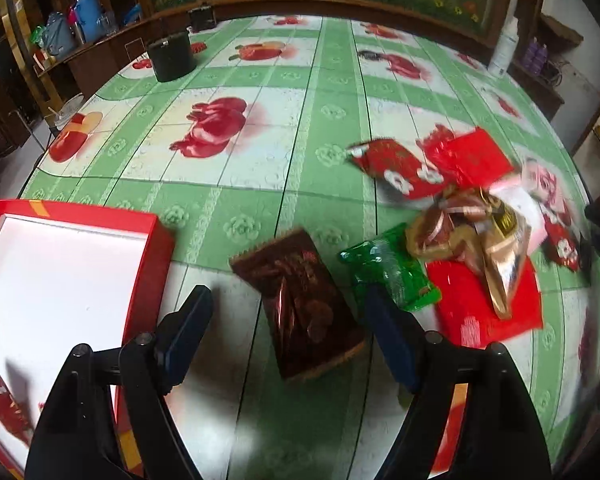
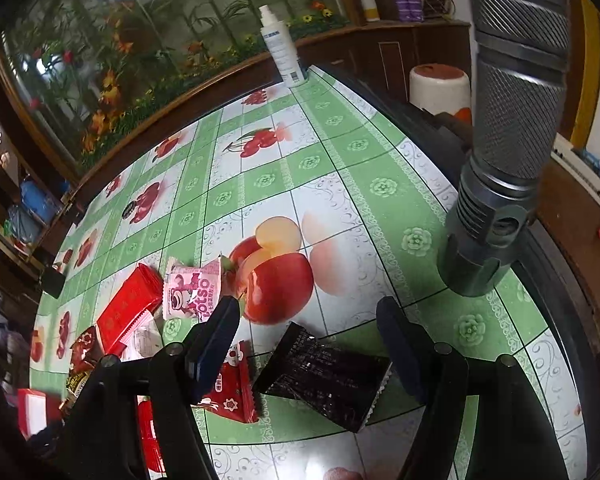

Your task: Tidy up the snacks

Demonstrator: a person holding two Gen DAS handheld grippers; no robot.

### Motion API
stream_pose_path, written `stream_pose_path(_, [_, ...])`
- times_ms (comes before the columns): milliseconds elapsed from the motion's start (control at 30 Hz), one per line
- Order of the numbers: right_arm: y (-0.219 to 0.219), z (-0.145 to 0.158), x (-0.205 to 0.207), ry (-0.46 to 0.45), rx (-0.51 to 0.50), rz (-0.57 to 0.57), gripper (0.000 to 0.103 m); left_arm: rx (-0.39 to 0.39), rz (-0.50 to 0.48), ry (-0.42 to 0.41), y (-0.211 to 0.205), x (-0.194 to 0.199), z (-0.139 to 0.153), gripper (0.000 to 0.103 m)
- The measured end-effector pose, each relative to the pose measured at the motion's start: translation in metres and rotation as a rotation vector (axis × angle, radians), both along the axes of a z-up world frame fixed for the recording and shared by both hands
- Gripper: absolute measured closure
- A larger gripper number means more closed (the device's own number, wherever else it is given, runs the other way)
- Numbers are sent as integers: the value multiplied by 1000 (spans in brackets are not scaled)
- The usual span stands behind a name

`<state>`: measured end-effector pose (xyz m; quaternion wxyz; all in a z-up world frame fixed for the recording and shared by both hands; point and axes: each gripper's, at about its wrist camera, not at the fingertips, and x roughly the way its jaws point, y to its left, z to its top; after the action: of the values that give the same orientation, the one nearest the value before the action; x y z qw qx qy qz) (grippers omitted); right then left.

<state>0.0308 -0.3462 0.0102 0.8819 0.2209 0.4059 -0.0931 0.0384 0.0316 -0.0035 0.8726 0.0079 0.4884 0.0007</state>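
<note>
Now I'm hovering both tongs released: left around the brown packet, right around the black packet.

Open tablecloth beyond, snack pile crowding right, red box left

box at 9 o'clock on table | packet at centre | snack pile at 3 o'clock | tin at 11 o'clock
</note>
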Motion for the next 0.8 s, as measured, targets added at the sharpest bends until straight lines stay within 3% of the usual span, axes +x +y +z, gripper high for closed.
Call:
stream_pose_path(67, [-2, -2, 0, 10, 17, -3, 30, 5, -18, -11, 0, 1, -1, 34])
stream_pose_path(133, [-4, -2, 0, 8, 38, 9, 30, -14, -43, -27, 2, 2, -1, 52])
stream_pose_path(267, [-2, -3, 2, 15, 43, 22, 30, 0, -115, -75, -3, -3, 0, 69])
stream_pose_path(433, [0, -11, 11, 23, 50, 42, 30, 2, -171, -95, -8, -13, 0, 71])
stream_pose_path(633, [12, -13, 15, 10, -26, 84, 28, -8, -243, -81, -13, -44, 2, 71])
stream_pose_path(733, [18, -12, 14, 9, -12, 133, 29, -28, -265, -61, -12, -62, 3, 71])
stream_pose_path(800, [22, -12, 13, 5, 41, 196, 35, -25, -278, -59, -13, -74, 3, 71])
